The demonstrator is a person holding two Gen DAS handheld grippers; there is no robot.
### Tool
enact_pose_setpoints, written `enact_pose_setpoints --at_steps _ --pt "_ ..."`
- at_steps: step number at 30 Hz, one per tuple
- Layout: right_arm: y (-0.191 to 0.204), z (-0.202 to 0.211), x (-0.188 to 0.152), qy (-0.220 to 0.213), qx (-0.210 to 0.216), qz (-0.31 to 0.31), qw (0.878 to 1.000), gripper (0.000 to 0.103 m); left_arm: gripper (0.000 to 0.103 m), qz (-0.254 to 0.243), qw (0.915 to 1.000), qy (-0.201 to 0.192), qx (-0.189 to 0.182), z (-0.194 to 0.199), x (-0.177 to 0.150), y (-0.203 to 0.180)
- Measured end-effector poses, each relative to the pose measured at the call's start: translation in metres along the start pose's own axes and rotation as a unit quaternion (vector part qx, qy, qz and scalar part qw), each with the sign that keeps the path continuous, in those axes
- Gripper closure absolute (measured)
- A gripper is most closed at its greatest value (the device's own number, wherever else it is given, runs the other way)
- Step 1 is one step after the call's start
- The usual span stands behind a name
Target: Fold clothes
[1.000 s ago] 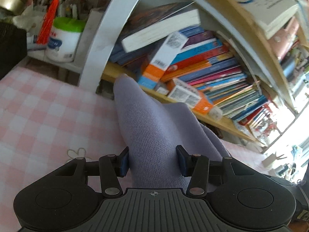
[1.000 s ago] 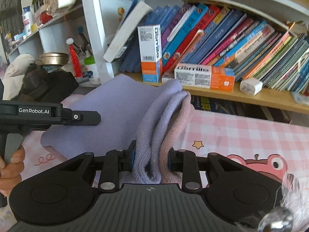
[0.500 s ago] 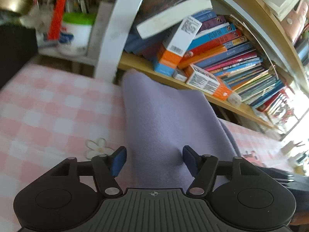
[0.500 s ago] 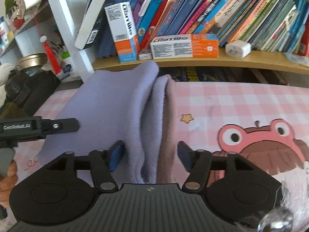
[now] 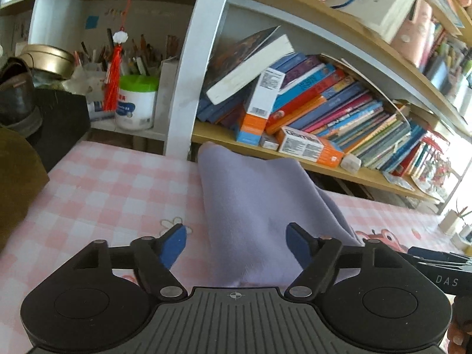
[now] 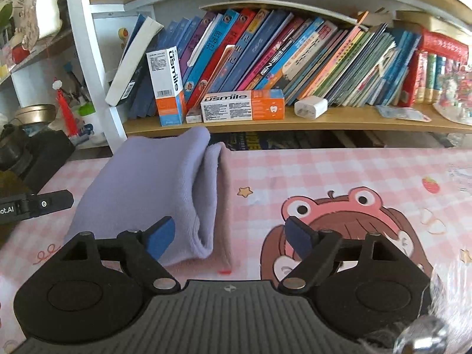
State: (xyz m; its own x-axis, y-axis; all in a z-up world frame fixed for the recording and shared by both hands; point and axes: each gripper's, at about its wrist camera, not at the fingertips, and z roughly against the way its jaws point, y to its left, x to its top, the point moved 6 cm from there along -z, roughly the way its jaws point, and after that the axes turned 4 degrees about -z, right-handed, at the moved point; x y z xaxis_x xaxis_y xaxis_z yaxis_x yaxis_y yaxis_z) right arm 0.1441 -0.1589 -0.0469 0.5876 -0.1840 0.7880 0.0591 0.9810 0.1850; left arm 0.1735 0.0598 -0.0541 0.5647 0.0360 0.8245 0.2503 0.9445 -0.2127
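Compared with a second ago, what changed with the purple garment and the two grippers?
Both let go. The left hand-held gripper and right hand-held gripper were clamped on the folded purple garment; their jaws have just been opening and now stand clear of it, both pulled back slightly. The garment sank flat onto the pink tablecloth. It stays folded, and the bookshelf is unchanged.
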Motion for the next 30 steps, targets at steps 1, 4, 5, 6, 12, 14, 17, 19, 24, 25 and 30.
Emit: enact_pose_setpoints --at_steps 1,4,5,6,12,14,17,19,24,25,30 --pt "0.001 0.004 -0.003 -0.001 -0.001 0.003 1.000 0.021 0.023 -0.003 1.0000 0.000 0.000 0.004 -0.002 -0.002" --pt "0.003 0.015 -0.010 -0.002 -0.003 0.011 1.000 0.019 0.022 -0.017 0.9999 0.000 -0.001 0.013 -0.008 -0.008" --pt "0.003 0.018 -0.012 -0.001 -0.003 0.011 1.000 0.019 0.021 -0.022 0.9997 0.000 0.000 0.016 -0.010 -0.009" --pt "0.003 0.021 -0.014 -0.001 -0.004 0.010 1.000 0.019 0.021 -0.027 0.9996 0.001 0.002 0.019 -0.012 -0.011" --pt "0.003 0.036 -0.025 0.001 -0.014 0.007 1.000 0.016 0.014 -0.030 0.9995 0.011 0.006 0.034 -0.023 -0.016" --pt "0.004 0.041 -0.031 0.003 -0.019 0.013 1.000 0.014 0.013 -0.032 0.9993 0.020 0.006 0.038 -0.029 -0.018" --pt "0.006 0.047 -0.043 0.005 -0.039 0.022 0.999 0.011 0.013 -0.033 0.9988 0.036 0.011 0.043 -0.040 -0.020" --pt "0.006 0.052 -0.052 0.009 -0.053 0.020 0.998 0.010 0.013 -0.033 0.9985 0.041 0.013 0.048 -0.046 -0.022" --pt "0.003 0.063 -0.075 0.022 -0.089 -0.006 0.996 0.006 0.011 -0.056 0.9967 0.058 0.015 0.053 -0.067 -0.030" --pt "0.003 0.064 -0.079 0.025 -0.096 -0.008 0.995 0.006 0.011 -0.064 0.9958 0.064 0.014 0.052 -0.072 -0.033" --pt "0.005 0.064 -0.091 0.034 -0.106 -0.002 0.994 0.006 0.011 -0.082 0.9937 0.073 0.021 0.048 -0.078 -0.037"
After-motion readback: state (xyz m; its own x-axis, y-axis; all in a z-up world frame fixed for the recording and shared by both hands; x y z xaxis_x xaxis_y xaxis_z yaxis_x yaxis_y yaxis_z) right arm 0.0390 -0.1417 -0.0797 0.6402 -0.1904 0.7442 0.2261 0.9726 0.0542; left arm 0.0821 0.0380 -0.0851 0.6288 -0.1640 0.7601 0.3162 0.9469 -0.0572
